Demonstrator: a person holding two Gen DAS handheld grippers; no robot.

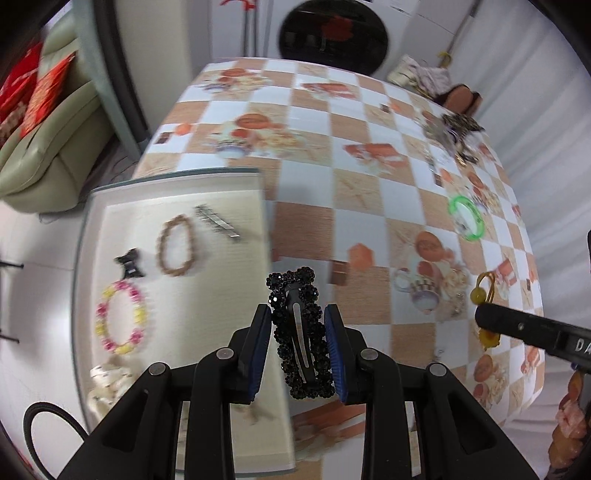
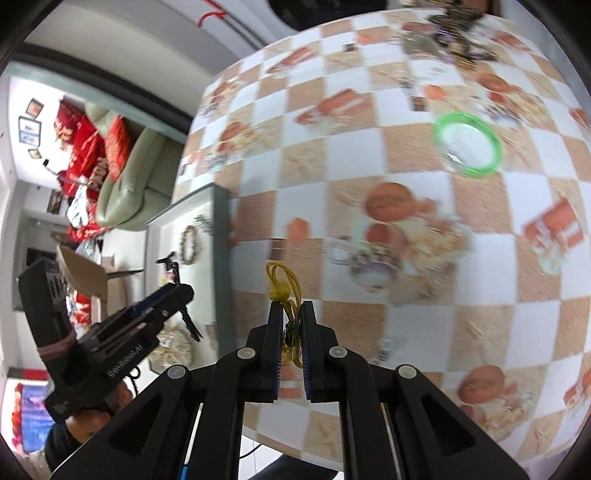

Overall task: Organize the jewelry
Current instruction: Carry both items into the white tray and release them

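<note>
My left gripper (image 1: 298, 314) is shut on a black beaded hair clip (image 1: 301, 332), held above the right edge of a white tray (image 1: 229, 306). The tray holds a brown bead bracelet (image 1: 176, 245), a pink-and-yellow bead bracelet (image 1: 121, 317), a small black bow clip (image 1: 130, 263) and a silver hair pin (image 1: 218, 223). My right gripper (image 2: 291, 310) is shut on a yellow elastic hair tie with a bead (image 2: 280, 291), over the checkered tablecloth. That right gripper (image 1: 484, 317) also shows at the right of the left wrist view, and the left gripper (image 2: 183, 295) at the left of the right wrist view.
A green bangle (image 1: 466, 218) (image 2: 468, 144) lies on the cloth to the right. A pile of mixed jewelry (image 1: 452, 129) (image 2: 448, 29) sits at the table's far right. A pale sofa with red cushions (image 1: 48, 122) stands beyond the tray's left side.
</note>
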